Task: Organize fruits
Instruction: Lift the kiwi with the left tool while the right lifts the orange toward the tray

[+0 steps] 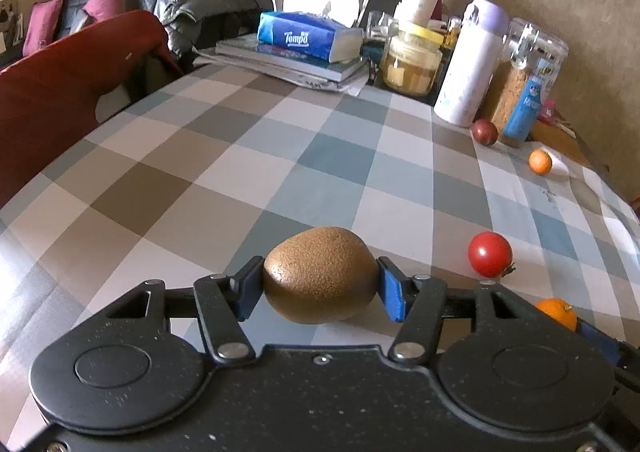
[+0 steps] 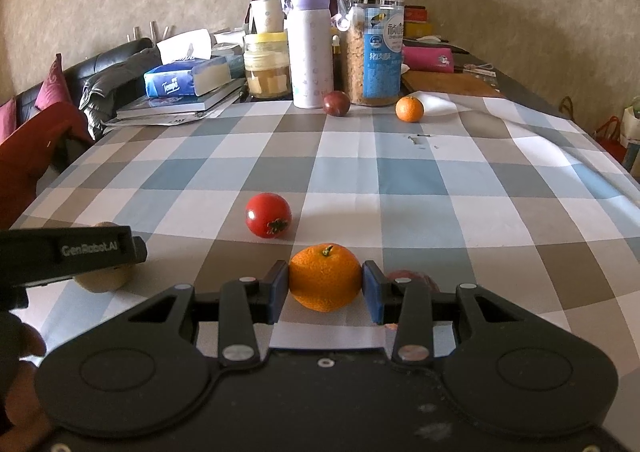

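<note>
A brown kiwi point(image 1: 320, 272) sits between the blue pads of my left gripper point(image 1: 320, 286), and both pads press on its sides, low over the checked tablecloth point(image 1: 240, 172). My right gripper point(image 2: 325, 286) is shut on an orange mandarin point(image 2: 325, 276) with its stalk up. The same mandarin point(image 1: 558, 312) shows at the right edge of the left wrist view. A red tomato point(image 2: 268, 215) lies just beyond it. Far back stand a dark purple fruit point(image 2: 336, 103) and a second mandarin point(image 2: 409, 109). A reddish fruit point(image 2: 412, 277) is mostly hidden behind the right pad.
Along the table's far end stand a white flask point(image 2: 310, 48), a clear cereal jar point(image 2: 374, 48), a yellow-lidded jar point(image 2: 267, 66) and a tissue pack point(image 2: 188, 78) on books. A red chair back point(image 1: 72, 84) borders the left side. The cloth drops off at the right edge.
</note>
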`<action>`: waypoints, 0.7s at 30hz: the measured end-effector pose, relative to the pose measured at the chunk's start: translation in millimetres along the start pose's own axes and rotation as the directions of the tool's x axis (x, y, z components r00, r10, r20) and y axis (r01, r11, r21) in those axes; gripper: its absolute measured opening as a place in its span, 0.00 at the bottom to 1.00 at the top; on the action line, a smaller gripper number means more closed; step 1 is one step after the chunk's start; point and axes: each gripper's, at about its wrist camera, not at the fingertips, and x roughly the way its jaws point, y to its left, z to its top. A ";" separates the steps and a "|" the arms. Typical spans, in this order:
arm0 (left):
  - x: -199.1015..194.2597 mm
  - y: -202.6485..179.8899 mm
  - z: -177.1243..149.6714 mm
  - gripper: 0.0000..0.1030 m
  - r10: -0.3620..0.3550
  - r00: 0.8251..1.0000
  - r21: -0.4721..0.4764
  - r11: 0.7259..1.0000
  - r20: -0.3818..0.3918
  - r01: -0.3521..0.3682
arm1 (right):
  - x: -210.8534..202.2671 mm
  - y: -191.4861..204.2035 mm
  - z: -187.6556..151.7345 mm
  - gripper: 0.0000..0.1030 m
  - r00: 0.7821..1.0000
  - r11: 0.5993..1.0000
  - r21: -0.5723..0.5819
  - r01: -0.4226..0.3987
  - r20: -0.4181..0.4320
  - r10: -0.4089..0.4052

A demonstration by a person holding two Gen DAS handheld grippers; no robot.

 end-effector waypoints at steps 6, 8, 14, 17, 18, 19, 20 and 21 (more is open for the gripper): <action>-17.3 -8.5 -2.6 0.61 -0.012 0.995 0.049 0.999 0.102 0.007 | -1.6 -2.7 0.8 0.39 1.000 1.000 0.015 0.009 0.021 -0.009; -22.1 -12.5 -3.9 0.61 -0.013 0.991 0.074 0.997 0.136 0.003 | -2.4 -3.8 1.1 0.39 1.000 1.000 0.022 0.011 0.028 -0.012; -25.0 -20.7 -6.2 0.61 -0.030 0.988 0.124 0.992 0.148 0.011 | -4.2 -7.7 1.8 0.39 0.999 0.999 0.046 0.016 0.043 -0.018; -22.6 -21.9 -7.7 0.61 -0.024 0.991 0.132 0.991 0.131 0.006 | -4.2 -9.4 2.4 0.39 0.999 0.998 0.058 0.017 0.043 -0.019; -22.3 -21.6 -8.2 0.61 -0.025 0.992 0.131 0.991 0.125 0.009 | -4.3 -10.1 2.5 0.39 0.999 0.998 0.063 0.017 0.042 -0.019; -22.1 -21.1 -8.6 0.61 -0.027 0.993 0.129 0.992 0.119 0.012 | -4.6 -10.6 2.4 0.39 0.999 0.997 0.069 0.016 0.041 -0.019; -21.2 -20.1 -8.0 0.61 -0.028 0.993 0.124 0.992 0.112 0.014 | -4.5 -11.5 2.7 0.39 0.999 0.997 0.074 0.015 0.040 -0.018; -21.2 -19.0 -8.4 0.61 -0.029 0.994 0.118 0.993 0.108 0.016 | -4.6 -12.5 2.8 0.39 0.999 0.997 0.081 0.015 0.039 -0.018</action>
